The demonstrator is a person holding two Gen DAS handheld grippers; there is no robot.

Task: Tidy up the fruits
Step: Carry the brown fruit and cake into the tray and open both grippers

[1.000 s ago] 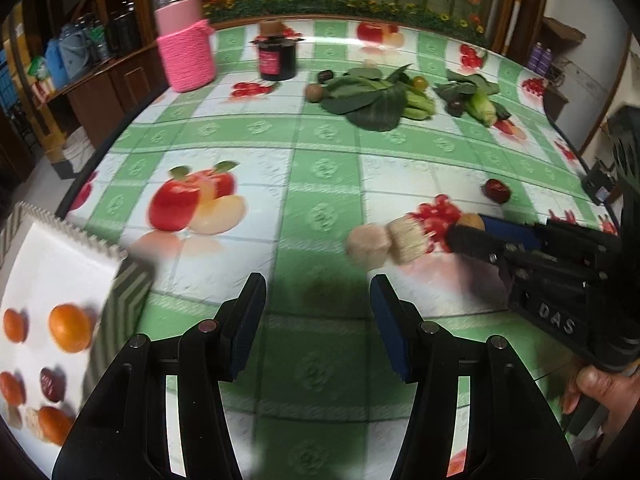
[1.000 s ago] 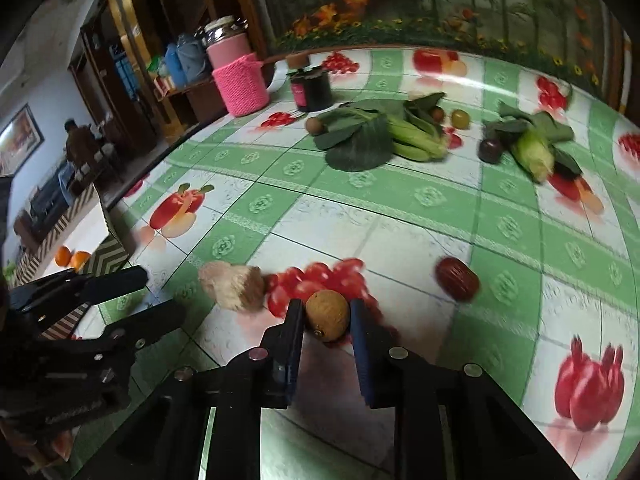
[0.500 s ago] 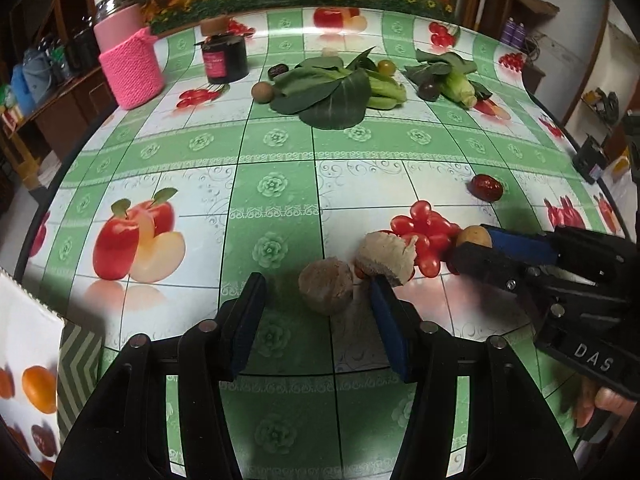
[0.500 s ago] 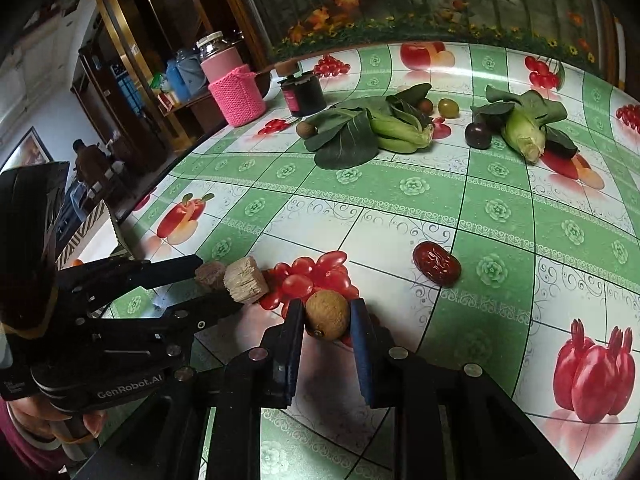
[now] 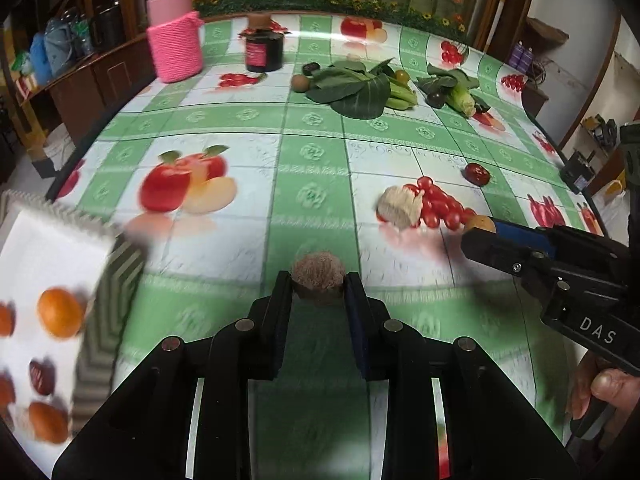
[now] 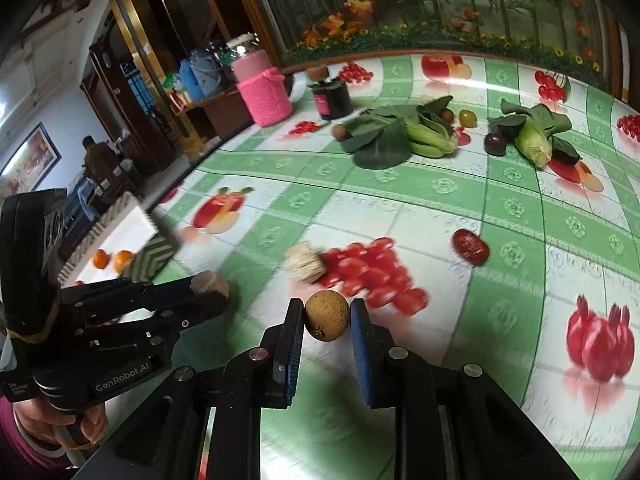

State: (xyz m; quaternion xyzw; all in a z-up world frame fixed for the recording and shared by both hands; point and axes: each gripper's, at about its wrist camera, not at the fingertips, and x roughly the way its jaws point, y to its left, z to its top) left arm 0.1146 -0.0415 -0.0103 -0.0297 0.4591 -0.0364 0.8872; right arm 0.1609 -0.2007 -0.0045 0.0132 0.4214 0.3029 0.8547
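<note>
My left gripper (image 5: pixel 318 284) is shut on a rough brown round fruit (image 5: pixel 318 274) and holds it above the green checked tablecloth; the gripper also shows in the right wrist view (image 6: pixel 208 286). My right gripper (image 6: pixel 326 322) is shut on a small tan round fruit (image 6: pixel 326 314), also seen in the left wrist view (image 5: pixel 480 223). A pale fibrous fruit (image 5: pixel 396 206) lies on the cloth beside printed cherries. A red date (image 5: pixel 477 173) lies farther right. A white tray (image 5: pixel 48 264) with oranges and dates sits at the left edge.
Leafy greens (image 5: pixel 360 88), a corn cob (image 5: pixel 460 94), a dark plum (image 6: pixel 495 144) and small fruits lie at the far side. A pink knitted jar (image 5: pixel 174 46) and a dark jar (image 5: pixel 264 50) stand at the back. The table edge curves on the left.
My left gripper has closed on the brown round fruit and lifted it, swinging left toward the tray. My right gripper still holds the tan fruit and has risen slightly.
</note>
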